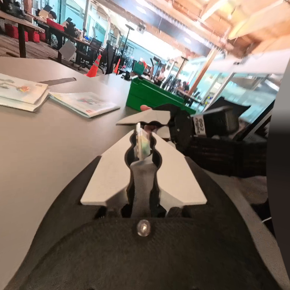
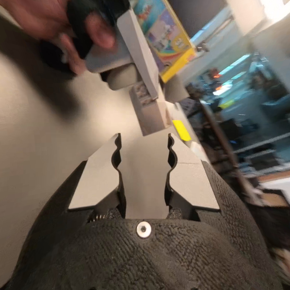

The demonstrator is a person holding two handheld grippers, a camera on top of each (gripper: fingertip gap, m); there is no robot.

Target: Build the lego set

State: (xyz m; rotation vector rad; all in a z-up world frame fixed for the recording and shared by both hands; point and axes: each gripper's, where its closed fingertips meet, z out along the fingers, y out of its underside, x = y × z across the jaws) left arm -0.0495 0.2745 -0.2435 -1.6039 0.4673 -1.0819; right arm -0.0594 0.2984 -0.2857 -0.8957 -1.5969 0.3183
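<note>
Thin colourful cardboard box [image 1: 142,145] with a yellow border is pinched edge-on between the pressed-in fingers of the left gripper [image 1: 142,133], lifted clear of the surface. From the right wrist view its glossy printed face [image 2: 166,39] is seen tilted, well ahead of and above the right gripper [image 2: 144,136].

Smooth, matt, pale grey surface [image 1: 47,157] is spread below and to the left of the left gripper. A rigid green plastic crate [image 1: 149,95] with ribbed walls is set beyond the fingertips, slightly to the right. Two flat, glossy printed paper booklets [image 1: 84,103] are laid ahead and to the left, well apart from the box.

The right gripper is held spread, with nothing between its wavy-edged grey fingers; the lower end of the box is just ahead of their tips, and whether it is touched cannot be told. Both grippers are built of coarse black bodies with smooth grey finger plates. A hand [image 2: 55,23] is wrapped round the left gripper's black handle. A small flat yellow strip [image 2: 181,130] is seen just beyond the right fingertip.
</note>
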